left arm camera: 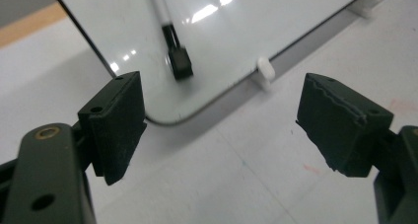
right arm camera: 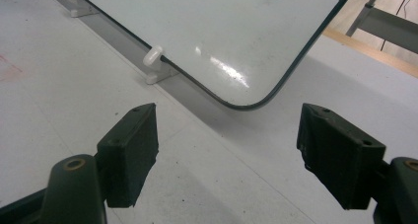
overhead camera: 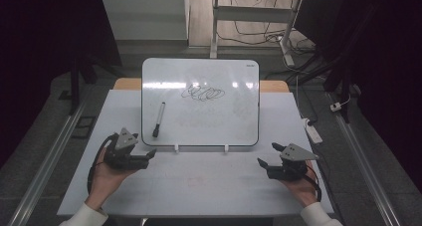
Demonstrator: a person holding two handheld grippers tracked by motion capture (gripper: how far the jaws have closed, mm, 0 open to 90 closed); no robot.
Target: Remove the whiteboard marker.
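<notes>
Resting at lower left of the high view, the left gripper [overhead camera: 149,155] has its jaws spread apart, empty, just below the whiteboard [overhead camera: 234,126]. A marker [overhead camera: 158,119] lies on the board's left half, left of a scribble [overhead camera: 203,93]. At lower right, the right gripper [overhead camera: 268,155] gapes wide too, holding nothing.

Board ahead, my grippers near

The marker [overhead camera: 158,119] lies on the whiteboard's [overhead camera: 239,131] left part; my left gripper [overhead camera: 147,157] sits near-left, my right gripper [overhead camera: 268,155] near-right.

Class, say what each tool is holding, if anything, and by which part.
Nothing is held: the left tool and the right tool both stand open and empty.
</notes>
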